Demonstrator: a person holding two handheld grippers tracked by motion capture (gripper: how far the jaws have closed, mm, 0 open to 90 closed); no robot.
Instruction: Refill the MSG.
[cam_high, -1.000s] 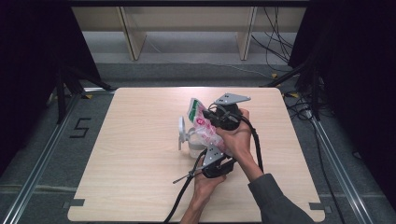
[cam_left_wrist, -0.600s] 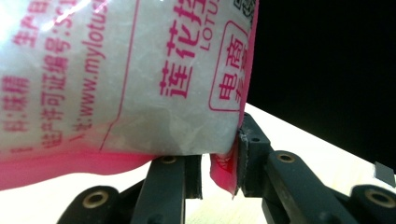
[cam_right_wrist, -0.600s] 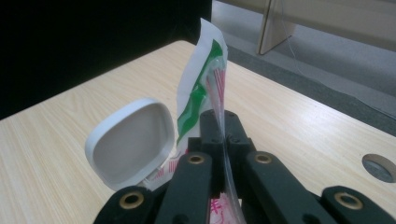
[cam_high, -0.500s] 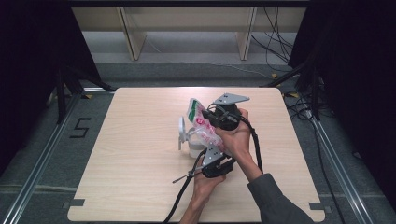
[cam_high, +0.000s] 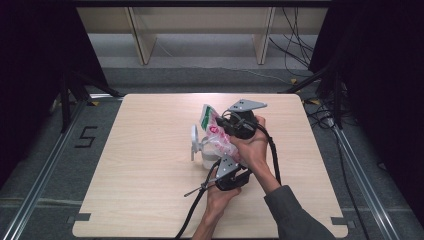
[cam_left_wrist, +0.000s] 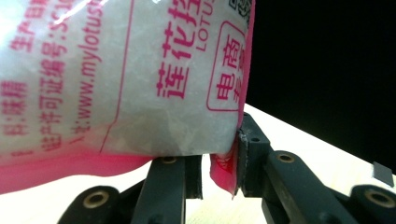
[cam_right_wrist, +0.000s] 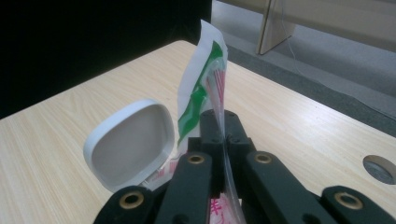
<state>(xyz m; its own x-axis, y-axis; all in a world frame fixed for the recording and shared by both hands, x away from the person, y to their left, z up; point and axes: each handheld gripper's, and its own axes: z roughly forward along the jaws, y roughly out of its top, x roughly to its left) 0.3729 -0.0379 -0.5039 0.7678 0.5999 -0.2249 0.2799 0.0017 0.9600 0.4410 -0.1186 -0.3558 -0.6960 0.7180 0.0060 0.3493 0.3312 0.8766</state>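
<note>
A plastic bag (cam_high: 215, 132) of white grains, printed pink with a green top, hangs tilted over a small white jar (cam_high: 206, 160) whose flip lid (cam_high: 194, 141) stands open. My right gripper (cam_high: 222, 127) is shut on the bag's upper edge; in the right gripper view its jaws (cam_right_wrist: 219, 126) pinch the clear film of the bag (cam_right_wrist: 201, 88) beside the lid (cam_right_wrist: 128, 149). My left gripper (cam_high: 221, 156) comes from below. Its jaws (cam_left_wrist: 219, 161) close on the pink bottom corner of the bag (cam_left_wrist: 116, 70).
The light wooden table (cam_high: 150, 200) stretches bare to the left and front. Black cables trail from both grippers toward the near edge. Wooden shelf legs and loose cables stand on the floor beyond the far edge.
</note>
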